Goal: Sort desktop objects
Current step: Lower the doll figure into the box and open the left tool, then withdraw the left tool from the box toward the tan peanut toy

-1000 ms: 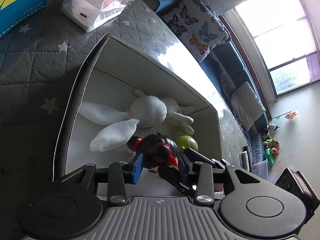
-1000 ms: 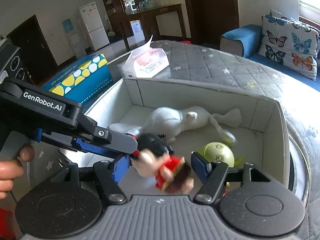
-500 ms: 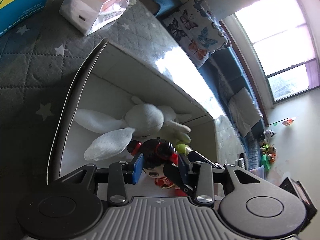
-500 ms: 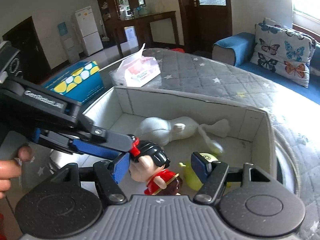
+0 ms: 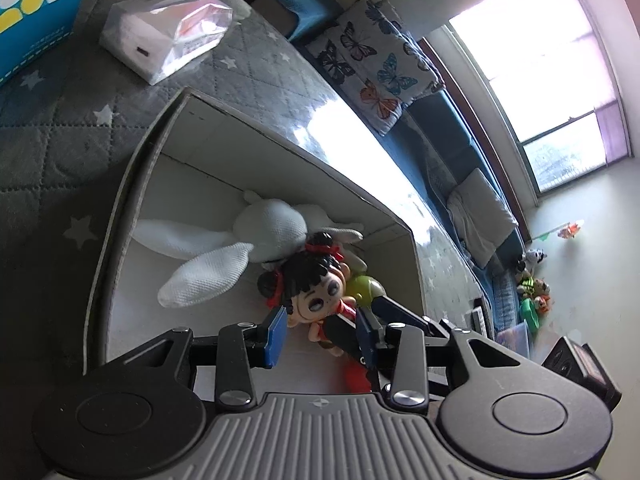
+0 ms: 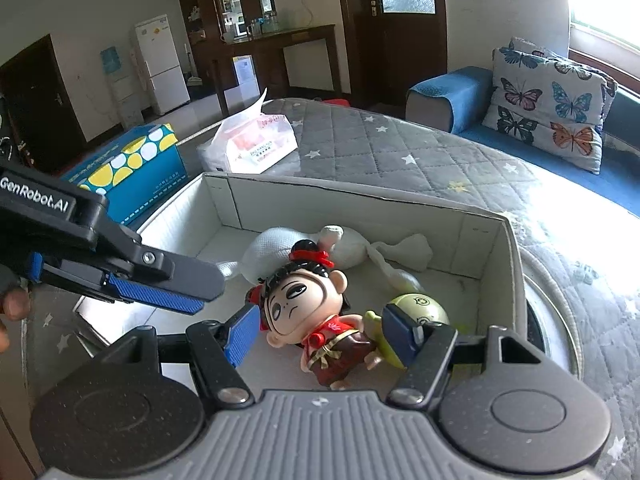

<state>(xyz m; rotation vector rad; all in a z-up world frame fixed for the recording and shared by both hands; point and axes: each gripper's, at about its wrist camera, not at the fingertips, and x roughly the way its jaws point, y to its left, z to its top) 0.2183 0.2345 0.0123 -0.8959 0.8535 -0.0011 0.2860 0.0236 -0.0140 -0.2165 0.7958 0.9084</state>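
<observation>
A doll with black hair and a red dress (image 6: 304,312) lies face up on the floor of a white open box (image 6: 360,200). It rests against a white plush rabbit (image 6: 272,246) and beside a green round toy (image 6: 426,306). My right gripper (image 6: 320,334) hovers over the doll, open, with its blue pads on either side and no grip. My left gripper (image 6: 206,294) reaches in from the left, open, its tips short of the doll's head. In the left wrist view the doll (image 5: 316,288) lies just past my left gripper (image 5: 320,336), near the rabbit (image 5: 272,232) in the box (image 5: 120,208).
The box stands on a grey quilted surface with stars. A tissue pack (image 6: 256,140) and a blue box with dots (image 6: 132,168) lie beyond it. A butterfly cushion (image 6: 548,108) sits on the blue sofa at right. A person's hand (image 6: 12,304) shows at the left edge.
The doll was up between the gripper fingers, against the left gripper's tip. It now lies on its back on the box floor, clear of both grippers.
</observation>
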